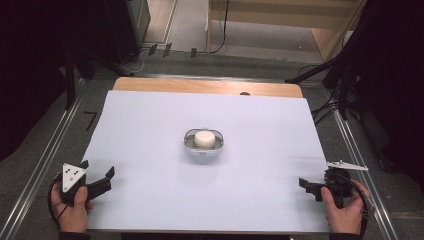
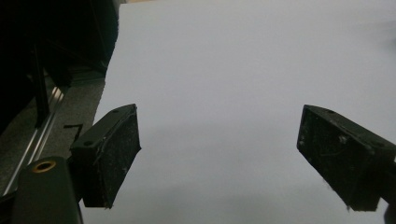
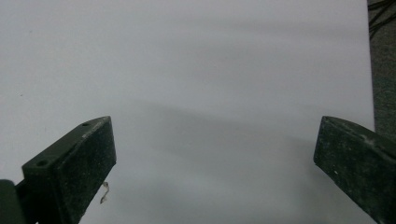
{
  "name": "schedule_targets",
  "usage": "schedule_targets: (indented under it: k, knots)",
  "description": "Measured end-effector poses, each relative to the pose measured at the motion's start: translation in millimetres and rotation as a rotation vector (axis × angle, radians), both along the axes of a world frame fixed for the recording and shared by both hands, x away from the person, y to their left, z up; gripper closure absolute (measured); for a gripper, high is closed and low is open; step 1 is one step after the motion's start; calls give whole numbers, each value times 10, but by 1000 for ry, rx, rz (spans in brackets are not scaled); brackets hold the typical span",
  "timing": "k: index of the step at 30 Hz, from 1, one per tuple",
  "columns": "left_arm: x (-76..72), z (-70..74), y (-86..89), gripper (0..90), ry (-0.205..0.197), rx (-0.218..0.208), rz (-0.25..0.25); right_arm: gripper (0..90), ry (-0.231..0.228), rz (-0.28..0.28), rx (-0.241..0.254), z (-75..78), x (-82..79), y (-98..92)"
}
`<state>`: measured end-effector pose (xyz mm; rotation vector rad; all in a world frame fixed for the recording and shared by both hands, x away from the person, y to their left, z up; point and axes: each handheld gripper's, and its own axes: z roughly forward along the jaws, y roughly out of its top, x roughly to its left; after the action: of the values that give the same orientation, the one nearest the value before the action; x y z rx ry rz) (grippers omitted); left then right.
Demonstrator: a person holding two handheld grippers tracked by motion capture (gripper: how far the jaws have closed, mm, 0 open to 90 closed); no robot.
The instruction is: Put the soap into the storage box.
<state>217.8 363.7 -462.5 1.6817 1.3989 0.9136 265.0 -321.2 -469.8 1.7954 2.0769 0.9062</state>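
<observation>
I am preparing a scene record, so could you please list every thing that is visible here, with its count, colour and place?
dish: one, clear grey with a pale rim, at the middle of the white sheet
round block: one, cream white, sitting inside the dish
white sheet: one, white, covering most of the table top
table: one, light wood, its far edge showing beyond the sheet
floor: grey carpet, around the table
left tool: one, black with a grey three-cornered plate, at the near left corner of the sheet, jaws open, nothing between them
right tool: one, black, at the near right edge, jaws open, nothing between them
</observation>
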Motion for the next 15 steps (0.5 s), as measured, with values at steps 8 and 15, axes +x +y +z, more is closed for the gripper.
schedule_targets:
  k: [8, 15]
  knots:
    - [0, 0, 0, 139, 0, -2, 1, 0, -44, 62, 37, -75, -130, -163]
    - [0, 1, 4, 139, -1, -3, 6, 130, -113, 17, 53, -136, -244, -330]
